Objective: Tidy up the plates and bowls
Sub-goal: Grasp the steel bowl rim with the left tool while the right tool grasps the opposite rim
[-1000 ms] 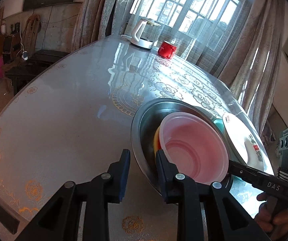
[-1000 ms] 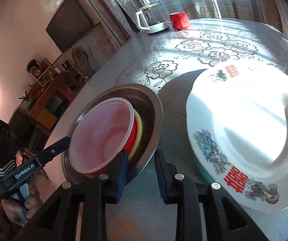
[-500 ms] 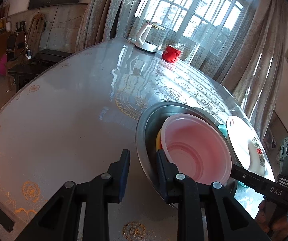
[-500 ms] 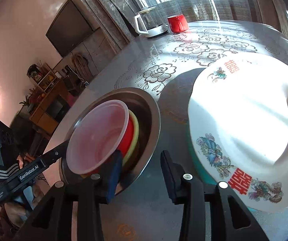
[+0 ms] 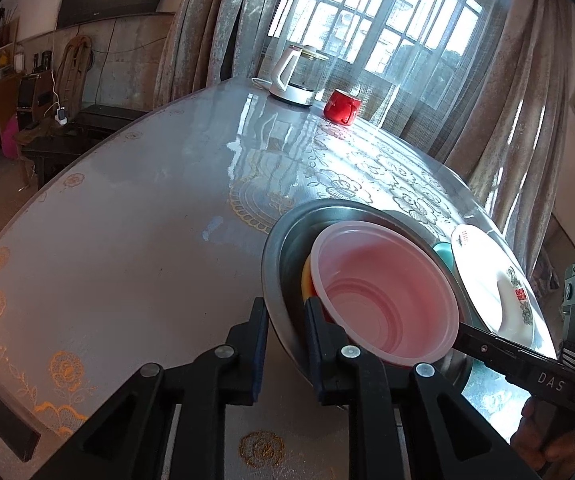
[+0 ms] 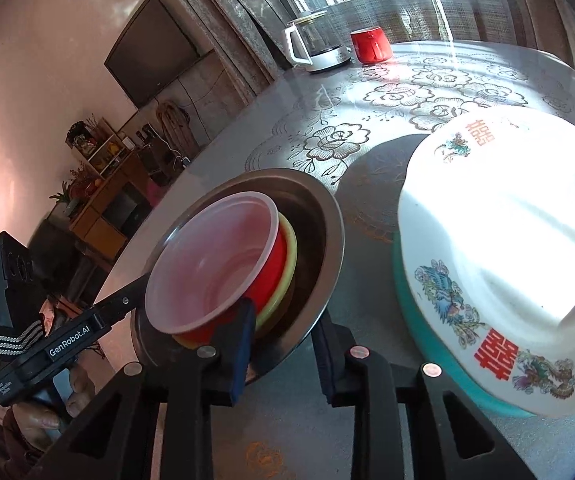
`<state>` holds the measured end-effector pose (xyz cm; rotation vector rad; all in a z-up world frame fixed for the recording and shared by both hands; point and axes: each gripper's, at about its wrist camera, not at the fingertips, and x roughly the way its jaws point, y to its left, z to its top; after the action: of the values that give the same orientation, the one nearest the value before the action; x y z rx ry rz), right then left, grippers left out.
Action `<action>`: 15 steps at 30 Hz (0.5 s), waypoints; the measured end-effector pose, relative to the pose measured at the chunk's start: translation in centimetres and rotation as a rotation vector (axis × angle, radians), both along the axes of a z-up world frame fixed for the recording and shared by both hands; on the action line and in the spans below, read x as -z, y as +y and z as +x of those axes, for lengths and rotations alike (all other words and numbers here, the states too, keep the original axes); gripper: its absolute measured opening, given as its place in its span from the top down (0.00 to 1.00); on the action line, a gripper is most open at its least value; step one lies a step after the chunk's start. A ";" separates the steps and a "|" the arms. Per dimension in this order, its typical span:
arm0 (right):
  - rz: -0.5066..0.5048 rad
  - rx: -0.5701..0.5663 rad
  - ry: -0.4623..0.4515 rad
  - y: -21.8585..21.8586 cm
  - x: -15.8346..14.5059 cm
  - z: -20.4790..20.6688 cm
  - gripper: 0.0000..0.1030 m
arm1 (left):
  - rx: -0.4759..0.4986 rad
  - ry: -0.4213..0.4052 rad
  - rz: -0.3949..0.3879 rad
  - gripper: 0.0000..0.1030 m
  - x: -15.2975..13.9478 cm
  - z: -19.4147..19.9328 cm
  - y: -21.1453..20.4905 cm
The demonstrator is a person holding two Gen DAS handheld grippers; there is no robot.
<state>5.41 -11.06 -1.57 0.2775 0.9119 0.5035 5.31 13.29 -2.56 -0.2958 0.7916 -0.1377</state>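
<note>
A steel basin (image 5: 327, 206) (image 6: 319, 196) holds a nested stack: a clear pinkish plastic bowl (image 5: 383, 292) (image 6: 211, 268) in a red bowl (image 6: 271, 272) in a yellow bowl (image 6: 289, 256). My left gripper (image 5: 286, 332) is closing on the basin's near-left rim, which sits pinched between its pads. On the opposite side my right gripper (image 6: 283, 332) is also closing, one finger inside the basin and one outside, with the rim between them. Beside the basin a white patterned plate (image 6: 507, 240) (image 5: 483, 268) lies on a teal dish (image 6: 407, 312).
A white kettle (image 5: 291, 80) (image 6: 315, 46) and a red mug (image 5: 342, 107) (image 6: 370, 46) stand at the far side of the round lace-covered table (image 5: 147, 240). Curtains and a window lie behind them. A dark flat object (image 5: 11, 424) rests near the table's front-left edge.
The left jaws have narrowed onto the basin's rim. The right jaws spread apart half a second ago and have drawn back in around the rim. The bowls have stayed stacked.
</note>
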 end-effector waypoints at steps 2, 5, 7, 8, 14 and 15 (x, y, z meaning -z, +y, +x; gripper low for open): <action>-0.005 -0.003 -0.004 -0.1 0.0 0.0 0.73 | 0.000 0.003 0.003 0.82 -0.1 -0.1 0.0; -0.007 -0.007 -0.009 -0.1 0.1 0.2 0.73 | 0.002 0.002 0.014 0.81 -0.2 -0.4 -0.2; -0.003 -0.008 -0.008 -0.2 0.1 0.2 0.73 | 0.004 0.001 0.014 0.81 -0.4 -0.7 -0.2; -0.002 -0.009 -0.010 -0.2 0.1 0.2 0.73 | 0.004 0.001 0.014 0.81 -0.4 -0.8 -0.2; 0.004 -0.017 -0.014 -0.2 0.1 0.2 0.73 | 0.011 -0.004 0.009 0.79 -0.8 -1.3 -0.2; 0.002 -0.018 -0.015 -0.2 0.1 0.2 0.73 | 0.012 -0.004 0.010 0.79 -0.8 -1.4 -0.2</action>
<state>5.59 -11.30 -1.63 0.2669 0.8996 0.5229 3.93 13.11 -1.77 -0.2814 0.7898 -0.1458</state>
